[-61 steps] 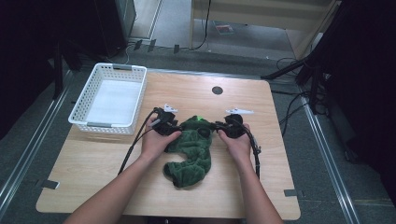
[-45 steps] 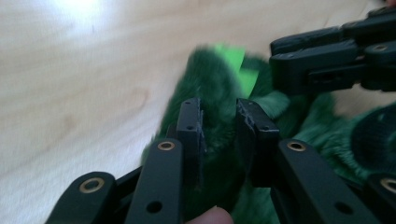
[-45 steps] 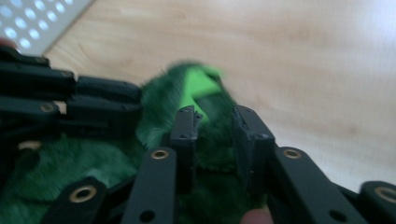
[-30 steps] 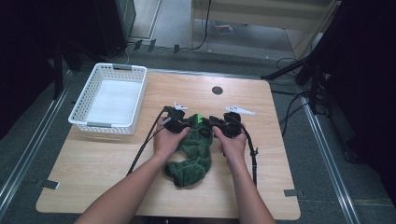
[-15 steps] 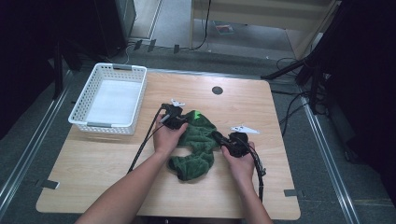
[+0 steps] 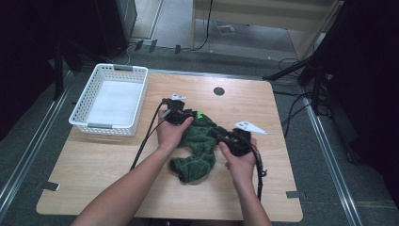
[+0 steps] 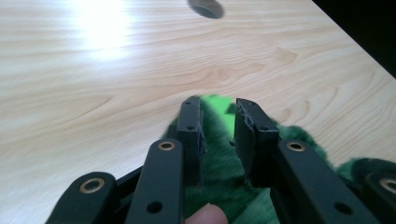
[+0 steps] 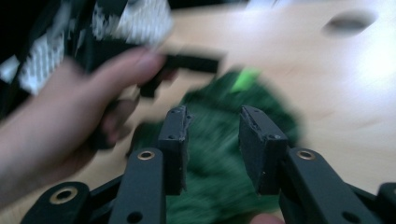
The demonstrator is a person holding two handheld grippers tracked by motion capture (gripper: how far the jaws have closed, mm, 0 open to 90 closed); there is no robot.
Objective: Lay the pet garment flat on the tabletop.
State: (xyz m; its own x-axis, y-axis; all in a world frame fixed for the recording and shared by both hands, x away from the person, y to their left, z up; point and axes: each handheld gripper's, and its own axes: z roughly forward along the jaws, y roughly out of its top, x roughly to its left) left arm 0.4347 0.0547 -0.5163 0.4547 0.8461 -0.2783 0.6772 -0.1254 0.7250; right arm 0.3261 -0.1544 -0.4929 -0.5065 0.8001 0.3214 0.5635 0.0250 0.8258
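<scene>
No readable text, labels or numbers anywhere.

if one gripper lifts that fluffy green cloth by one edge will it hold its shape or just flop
The fluffy green cloth would probably flop: it already lies crumpled in soft folds on the wooden table, so it looks limp. Its pile looks thick and fuzzy, so the jaws likely grip it without slipping. Pushed, it would more likely bunch up than slide as one piece.

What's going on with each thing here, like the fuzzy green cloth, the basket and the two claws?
Green cloth: crumpled in a heap on the table.
White basket: upright, nothing inside.
Left claw: jaws slightly apart over the cloth's edge, just been opening.
Right claw: jaws apart above the cloth, just been opening, not gripping.
</scene>
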